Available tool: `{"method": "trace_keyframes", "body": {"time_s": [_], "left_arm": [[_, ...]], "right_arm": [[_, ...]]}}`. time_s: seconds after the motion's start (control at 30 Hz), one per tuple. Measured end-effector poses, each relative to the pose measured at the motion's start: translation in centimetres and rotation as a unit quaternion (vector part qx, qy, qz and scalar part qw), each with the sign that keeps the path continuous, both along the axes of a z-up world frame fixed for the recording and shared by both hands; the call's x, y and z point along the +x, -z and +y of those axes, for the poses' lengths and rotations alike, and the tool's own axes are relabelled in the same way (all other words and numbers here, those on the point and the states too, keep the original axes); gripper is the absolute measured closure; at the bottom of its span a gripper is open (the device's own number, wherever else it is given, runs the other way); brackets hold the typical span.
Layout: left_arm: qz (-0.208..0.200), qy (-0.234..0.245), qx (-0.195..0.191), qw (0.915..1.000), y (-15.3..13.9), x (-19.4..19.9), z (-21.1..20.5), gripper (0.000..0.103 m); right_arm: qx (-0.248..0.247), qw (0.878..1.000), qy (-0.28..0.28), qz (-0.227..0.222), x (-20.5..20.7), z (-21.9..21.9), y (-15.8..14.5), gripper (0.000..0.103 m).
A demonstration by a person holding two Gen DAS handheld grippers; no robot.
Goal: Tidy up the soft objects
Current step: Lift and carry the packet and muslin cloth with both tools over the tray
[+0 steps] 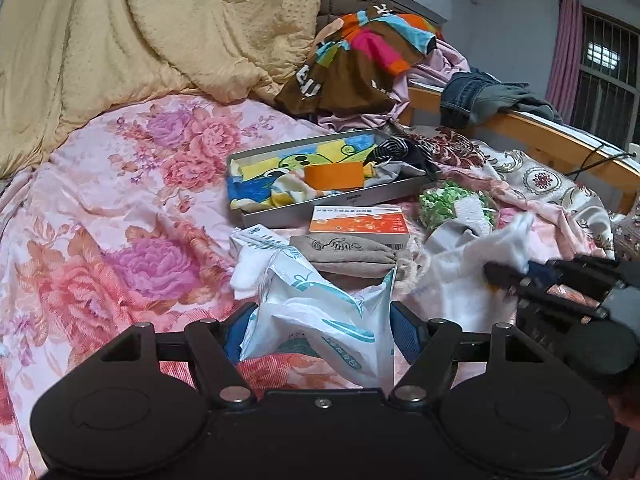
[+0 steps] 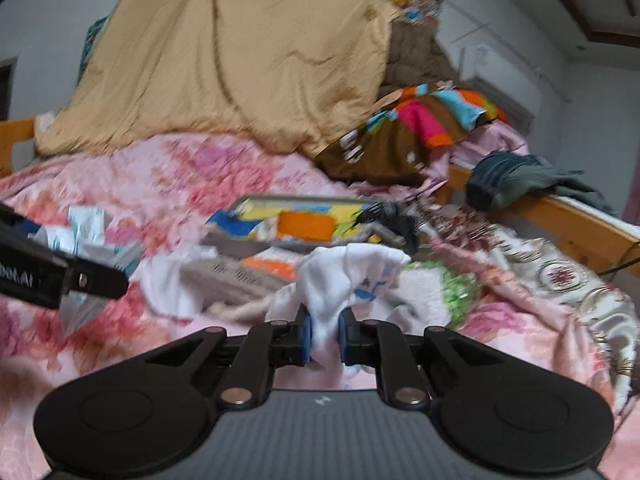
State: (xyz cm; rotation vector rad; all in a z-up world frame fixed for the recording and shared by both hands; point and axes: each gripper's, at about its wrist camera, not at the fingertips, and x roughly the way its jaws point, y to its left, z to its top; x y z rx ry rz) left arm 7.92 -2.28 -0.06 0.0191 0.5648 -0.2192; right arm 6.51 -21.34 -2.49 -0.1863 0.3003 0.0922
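My left gripper has its jaws wide apart with a crumpled white and teal plastic bag between them; the pads touch its sides. My right gripper is shut on a white cloth with a blue print and holds it up above the bed. The right gripper also shows in the left wrist view, gripping the white cloth. A grey tray farther back holds a colourful cartoon cloth and an orange piece. A beige folded cloth lies in front of the tray.
An orange and white box lies by the tray. A green and white bundle, a white sock, a tan quilt, a colourful garment and jeans on the wooden bed rail surround the floral sheet.
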Motion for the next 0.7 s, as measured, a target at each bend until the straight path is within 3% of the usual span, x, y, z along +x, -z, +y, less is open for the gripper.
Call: {"method": "trace_keyframes", "body": {"time_s": [0.17,0.37,0.7], "left_arm": [[-0.007,0.017,0.024,0.9995,-0.6,2.7,-1.5,0.031],[-0.020,0.047,0.017,0.9986,-1.0,7.0,-3.6,0.031],[-0.019,0.079,0.018,0.9966,-0.9,16.8,-5.9,0.031]], "right_arm": [[0.016,0.999,0.042,-0.022,0.3,-1.3,-0.2,0.088],[0.015,0.997,0.060,-0.042,1.1,-2.3,-0.2,0.088],[0.051,0.995,0.070,-0.057,7.8,-3.1,-1.1,0.088]]}}
